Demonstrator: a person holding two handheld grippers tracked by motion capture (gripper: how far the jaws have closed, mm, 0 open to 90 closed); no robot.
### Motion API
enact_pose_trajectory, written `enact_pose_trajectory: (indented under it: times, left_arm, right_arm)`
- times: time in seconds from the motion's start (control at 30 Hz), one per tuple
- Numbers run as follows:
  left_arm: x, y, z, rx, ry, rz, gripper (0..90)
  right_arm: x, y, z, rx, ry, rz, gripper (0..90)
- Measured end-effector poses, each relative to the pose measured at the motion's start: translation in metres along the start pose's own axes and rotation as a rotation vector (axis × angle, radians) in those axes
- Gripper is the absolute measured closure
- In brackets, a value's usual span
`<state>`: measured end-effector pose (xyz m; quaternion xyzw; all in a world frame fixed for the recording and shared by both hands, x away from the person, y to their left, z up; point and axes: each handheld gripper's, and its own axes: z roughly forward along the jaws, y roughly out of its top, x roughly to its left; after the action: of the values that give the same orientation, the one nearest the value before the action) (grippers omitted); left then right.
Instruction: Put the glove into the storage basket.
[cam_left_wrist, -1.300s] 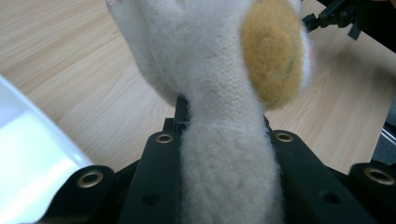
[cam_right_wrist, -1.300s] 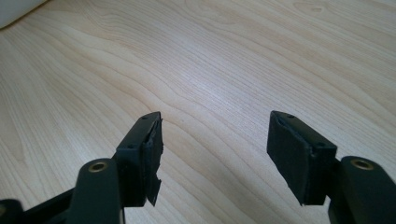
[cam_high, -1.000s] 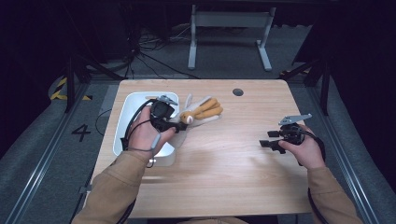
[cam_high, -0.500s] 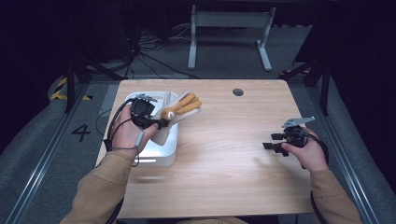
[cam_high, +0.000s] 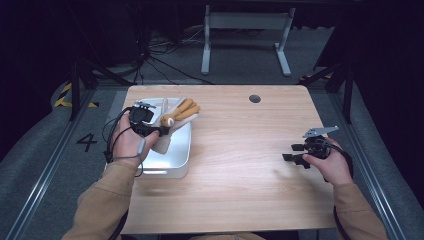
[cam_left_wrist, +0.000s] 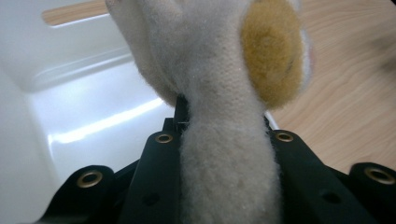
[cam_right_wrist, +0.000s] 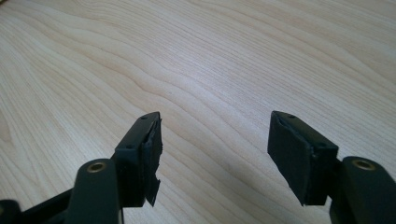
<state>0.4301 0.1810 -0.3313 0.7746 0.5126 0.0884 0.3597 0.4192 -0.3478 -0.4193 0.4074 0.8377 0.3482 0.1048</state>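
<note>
Dark floor and cables ring the wooden bench (cam_high: 240, 165), with a white tray (cam_high: 177, 160) at its left edge. Your left tongs (cam_high: 162, 131) are clamped on the cuff of a work glove (cam_left_wrist: 219, 88), cream knit with orange-coated fingers, held over the tray's right side. It looks light, soft and floppy, so the bunched cuff is probably your surest hold. Your right tongs (cam_right_wrist: 215, 140) stand open and empty above bare wood.
</note>
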Motion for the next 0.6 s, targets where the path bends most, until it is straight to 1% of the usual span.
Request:
enact_pose_trajectory:
  times: [0.03, 0.1, 0.17, 0.23, 0.37, 0.4, 0.43, 0.47, 0.6]
  left_arm:
    - [0.002, -0.001, 0.001, -0.003, 0.0, -0.02, 74.8]
    - [0.005, -0.003, 0.002, -0.014, 0.009, -0.046, 74.4]
    - [0.008, -0.005, 0.004, -0.017, 0.032, -0.059, 74.4]
    - [0.011, -0.007, 0.007, -0.006, 0.043, -0.068, 74.5]
    - [0.015, -0.01, 0.013, 0.003, 0.049, -0.095, 74.4]
    - [0.016, -0.011, 0.015, -0.001, 0.046, -0.104, 74.4]
    - [0.016, -0.011, 0.015, -0.001, 0.046, -0.104, 74.4]
    - [0.018, -0.012, 0.019, 0.001, 0.041, -0.114, 74.3]
    - [0.021, -0.015, 0.029, 0.02, 0.048, -0.136, 74.4]
  right_arm:
    - [0.0, 0.0, 0.0, 0.0, -0.002, -0.001, 36.4]
    - [0.0, -0.001, 0.0, 0.005, -0.002, 0.0, 36.4]
    - [0.0, -0.001, 0.001, 0.007, 0.0, 0.003, 36.3]
    - [0.0, -0.001, 0.001, 0.008, 0.001, 0.004, 36.3]
    - [0.0, -0.002, 0.003, 0.011, 0.001, 0.007, 36.3]
    - [0.0, -0.002, 0.003, 0.013, 0.002, 0.004, 36.3]
    - [0.0, -0.002, 0.003, 0.013, 0.002, 0.004, 36.3]
    - [0.0, -0.002, 0.004, 0.014, 0.006, 0.005, 36.0]
    - [0.0, -0.003, 0.005, 0.02, 0.008, 0.001, 36.0]
